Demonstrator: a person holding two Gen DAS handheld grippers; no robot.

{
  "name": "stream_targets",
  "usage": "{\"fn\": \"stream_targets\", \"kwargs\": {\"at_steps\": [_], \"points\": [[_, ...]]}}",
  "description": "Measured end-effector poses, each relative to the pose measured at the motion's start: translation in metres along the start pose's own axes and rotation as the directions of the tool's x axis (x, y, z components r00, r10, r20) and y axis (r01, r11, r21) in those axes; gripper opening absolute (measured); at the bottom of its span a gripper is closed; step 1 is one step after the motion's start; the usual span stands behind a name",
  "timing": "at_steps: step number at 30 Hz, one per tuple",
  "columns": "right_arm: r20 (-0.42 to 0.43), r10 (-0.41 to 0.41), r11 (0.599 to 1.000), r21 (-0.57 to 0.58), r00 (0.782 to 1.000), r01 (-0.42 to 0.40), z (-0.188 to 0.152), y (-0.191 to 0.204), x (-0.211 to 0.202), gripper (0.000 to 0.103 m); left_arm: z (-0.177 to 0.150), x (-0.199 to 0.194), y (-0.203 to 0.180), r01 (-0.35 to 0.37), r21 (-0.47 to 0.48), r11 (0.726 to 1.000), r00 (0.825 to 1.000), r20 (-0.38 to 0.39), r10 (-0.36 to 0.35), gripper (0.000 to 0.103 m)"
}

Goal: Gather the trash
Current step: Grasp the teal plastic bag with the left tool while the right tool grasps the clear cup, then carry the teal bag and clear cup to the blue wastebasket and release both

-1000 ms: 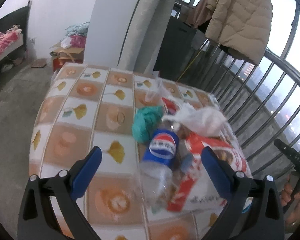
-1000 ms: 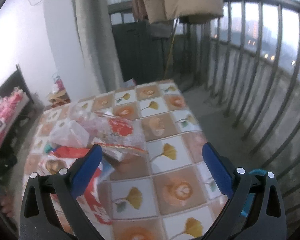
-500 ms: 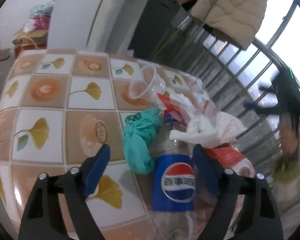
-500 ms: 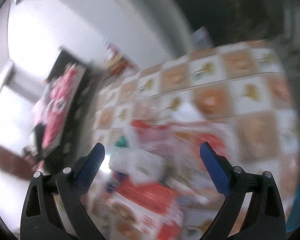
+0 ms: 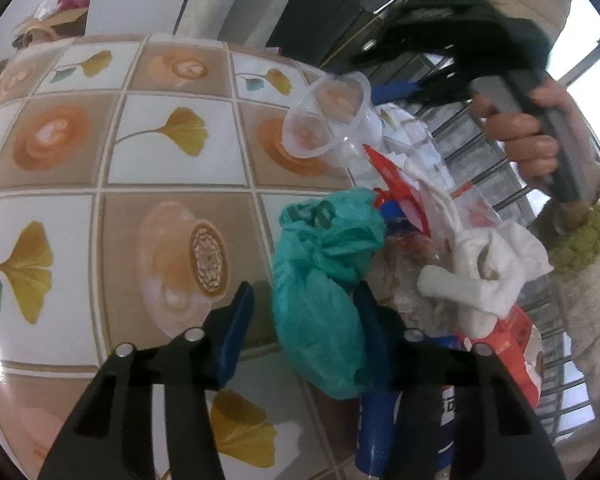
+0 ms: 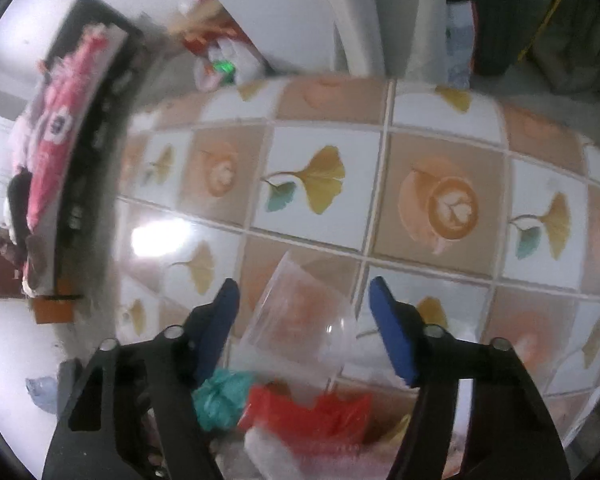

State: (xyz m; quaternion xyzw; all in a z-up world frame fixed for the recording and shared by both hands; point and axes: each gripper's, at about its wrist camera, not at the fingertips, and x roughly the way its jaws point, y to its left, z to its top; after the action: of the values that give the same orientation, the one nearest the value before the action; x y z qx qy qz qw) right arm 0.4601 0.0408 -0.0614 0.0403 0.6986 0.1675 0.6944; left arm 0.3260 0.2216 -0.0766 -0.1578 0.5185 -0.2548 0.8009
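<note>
A heap of trash lies on the tiled-pattern table [image 5: 160, 184]. My left gripper [image 5: 304, 320] straddles a crumpled teal plastic bag [image 5: 320, 280] and its jaws are closing. The bag lies against the right finger, with a gap to the left one. My right gripper [image 6: 306, 320] hangs over a clear plastic cup [image 6: 300, 320] lying on its side, jaws closing, pads still off its walls. In the left wrist view the cup [image 5: 328, 120] lies at the pile's far end, with a blue finger [image 5: 396, 89] of the right gripper beside it. The teal bag [image 6: 220, 400] shows below the cup.
The pile also holds a red wrapper [image 5: 400, 188], crumpled white tissue [image 5: 492, 276], a blue-labelled bottle [image 5: 380, 432] and a red-and-white packet [image 5: 520, 344]. A person's hand [image 5: 532, 148] grips the right tool. Metal railing [image 5: 484, 168] runs beyond the table's right edge. A bed with pink bedding [image 6: 56, 120] stands nearby.
Both grippers dropped toward the pile and their jaws narrowed. The left one came down around the teal bag. The right one swung across from the table's side and now stands over the clear cup.
</note>
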Motion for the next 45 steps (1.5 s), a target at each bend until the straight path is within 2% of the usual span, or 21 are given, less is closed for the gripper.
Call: {"fn": "stream_targets", "kwargs": {"at_steps": [1,2,3,6,11,15,20,24,27,28,32,36,38,41,42,44,45], "points": [[-0.019,0.004,1.0,0.009,1.0,-0.004,0.003,-0.004,0.009,0.047,-0.001,0.0,0.001,0.004,-0.009,1.0,1.0,-0.001,-0.004,0.037],[-0.038,0.011,1.0,0.023,0.999,-0.01,0.003,-0.008,0.011,0.037,-0.001,0.001,0.003,0.003,-0.015,1.0,1.0,0.002,-0.003,0.037],[-0.047,0.014,0.999,0.035,0.999,-0.012,0.001,-0.012,0.013,0.022,0.0,0.001,0.006,0.007,-0.025,1.0,1.0,0.012,-0.007,0.036],[-0.044,0.033,0.999,0.045,0.998,-0.031,-0.002,-0.017,0.009,0.01,-0.002,-0.005,0.008,0.011,-0.042,0.999,0.999,0.035,-0.01,0.033],[0.039,0.043,0.998,0.045,0.998,-0.045,-0.004,-0.02,-0.01,0.009,0.002,-0.027,0.011,0.003,-0.07,0.998,0.994,0.113,0.005,0.032],[0.143,0.083,0.993,0.072,0.986,-0.094,-0.005,-0.023,-0.036,0.009,0.007,-0.049,0.007,-0.004,-0.092,0.996,0.983,0.181,0.021,0.032],[0.262,0.157,0.978,0.092,0.952,-0.186,-0.027,-0.031,-0.093,0.009,0.006,-0.075,-0.002,-0.025,-0.117,0.993,0.967,0.251,0.054,0.031],[0.355,0.202,0.97,0.055,0.913,-0.236,-0.065,-0.035,-0.149,0.009,-0.006,-0.107,-0.028,-0.016,-0.108,0.994,0.953,0.298,0.048,0.031],[0.435,0.212,0.969,0.02,0.875,-0.245,-0.115,-0.044,-0.191,0.009,-0.018,-0.133,-0.064,-0.004,-0.044,0.999,0.942,0.335,0.018,0.031],[0.467,0.215,0.968,0.012,0.858,-0.249,-0.142,-0.052,-0.207,0.009,-0.021,-0.138,-0.074,0.002,-0.025,1.0,0.94,0.34,0.006,0.031],[0.541,0.2,0.965,0.038,0.817,-0.261,-0.222,-0.086,-0.233,0.009,-0.036,-0.141,-0.141,0.039,0.07,0.997,0.947,0.315,-0.06,0.031],[0.618,0.133,0.948,0.149,0.775,-0.281,-0.313,-0.142,-0.245,0.009,-0.051,-0.113,-0.217,0.135,0.168,0.976,0.96,0.22,-0.171,0.031],[0.654,0.057,0.926,0.247,0.754,-0.285,-0.364,-0.18,-0.246,0.009,-0.062,-0.085,-0.263,0.197,0.229,0.953,0.963,0.138,-0.232,0.031],[0.678,-0.055,0.854,0.412,0.733,-0.318,-0.442,-0.24,-0.235,0.009,-0.081,-0.04,-0.32,0.253,0.28,0.926,0.963,0.018,-0.268,0.031],[0.679,-0.077,0.837,0.442,0.73,-0.323,-0.456,-0.252,-0.233,0.009,-0.088,-0.027,-0.338,0.27,0.292,0.917,0.961,-0.021,-0.276,0.031],[0.667,-0.173,0.768,0.552,0.725,-0.324,-0.499,-0.286,-0.219,0.009,-0.102,0.014,-0.38,0.313,0.315,0.896,0.949,-0.123,-0.289,0.031],[0.654,-0.221,0.719,0.611,0.724,-0.332,-0.523,-0.306,-0.209,0.009,-0.106,0.028,-0.394,0.324,0.323,0.889,0.945,-0.161,-0.286,0.031]]}}
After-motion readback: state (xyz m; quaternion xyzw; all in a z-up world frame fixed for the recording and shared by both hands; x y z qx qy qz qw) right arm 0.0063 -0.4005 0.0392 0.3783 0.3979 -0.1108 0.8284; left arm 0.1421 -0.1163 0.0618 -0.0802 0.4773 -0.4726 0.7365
